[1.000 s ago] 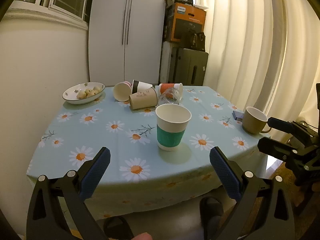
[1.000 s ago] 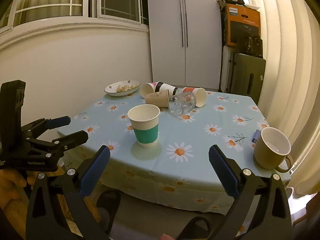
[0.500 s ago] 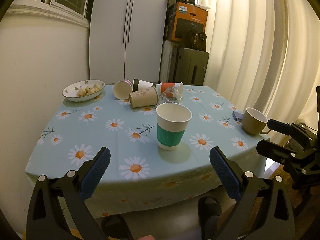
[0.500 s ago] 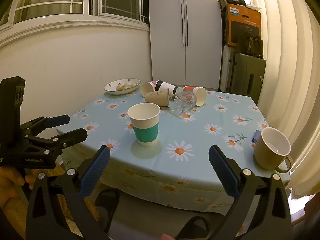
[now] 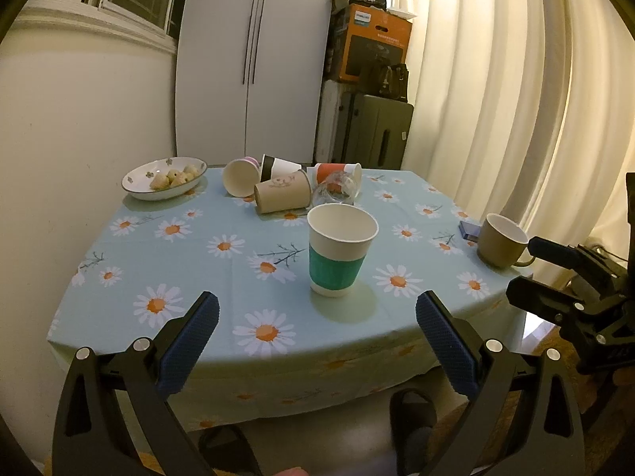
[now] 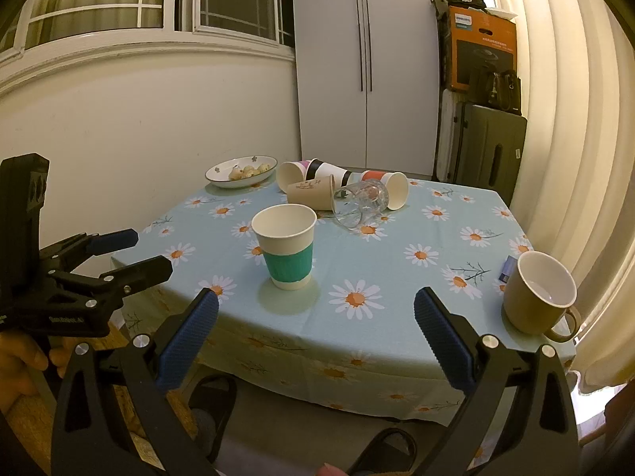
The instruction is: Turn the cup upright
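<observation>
**Grippers drawn back, one cup upright, others still down**

Over the last second both grippers are pulled slightly away from the table. The left gripper and right gripper are held apart and empty. The white paper cup with a teal sleeve stands upright just ahead, untouched. Beyond it, the tan paper cup and its neighbours are seen lying on their sides, so more flipping is judged to remain

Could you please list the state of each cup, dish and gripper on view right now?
Teal cup: upright, empty.
Mug: upright.
Kraft cup: on its side.
Glass: on its side.
Bowl: holds food.
Left gripper: open, empty.
Right gripper: open, empty.
</observation>
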